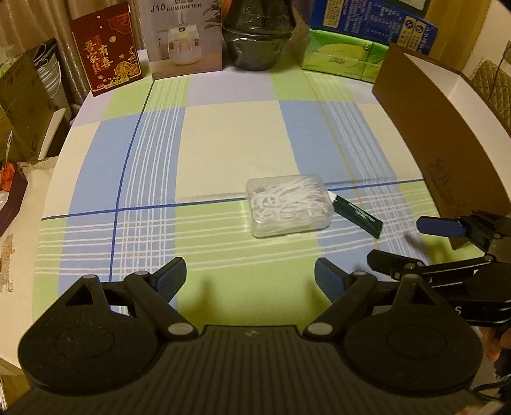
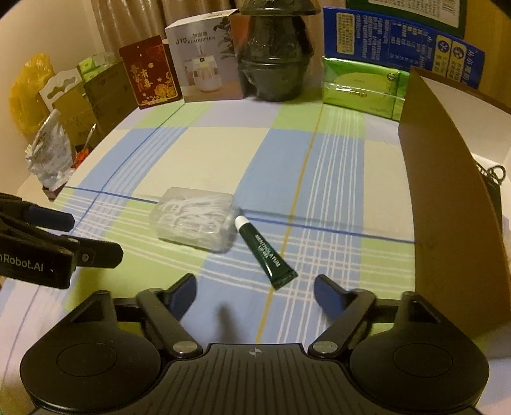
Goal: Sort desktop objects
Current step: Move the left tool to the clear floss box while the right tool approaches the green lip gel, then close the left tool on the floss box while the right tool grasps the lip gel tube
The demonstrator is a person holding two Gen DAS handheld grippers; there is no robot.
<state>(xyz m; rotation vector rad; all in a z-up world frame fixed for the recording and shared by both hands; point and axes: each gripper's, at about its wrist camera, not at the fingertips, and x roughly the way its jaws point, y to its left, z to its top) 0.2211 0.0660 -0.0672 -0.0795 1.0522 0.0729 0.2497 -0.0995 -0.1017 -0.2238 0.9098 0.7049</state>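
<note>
Clear plastic box of floss picks [image 1: 287, 204] near the middle of the desk [image 1: 230, 134], on the checked cloth, lid shut, white picks heaped inside. Dark green tube of Mentholatum lip gel [image 2: 266, 252] just beside it toward the right edge, white cap end close against the box's corner, crimped end pointing at the near edge; touching or merely close, cannot tell.

Along the far edge, left to right: red and gold card box [image 1: 107, 51], J10 humidifier box [image 1: 185, 38], dark wrapped jar [image 1: 258, 38], green tissue packs [image 1: 338, 57], blue printed carton [image 1: 383, 22] behind them. Along the right edge, a brown cardboard box [image 1: 447, 134] with a white inside, its tall wall standing between the tube and the box's interior; contents hidden, save a bit of metal chain at its rim in the right wrist view. Beyond the left edge, cartons and a crumpled silver bag [image 2: 49, 153].

Left gripper [image 1: 250, 281] above the near edge, jaws wide apart, nothing between them, box of picks ahead and clear of it. Right gripper [image 2: 255, 295] near the tube's crimped end, jaws spread apart and bare, pads touching nothing. No clutter between either gripper and the two items.
</note>
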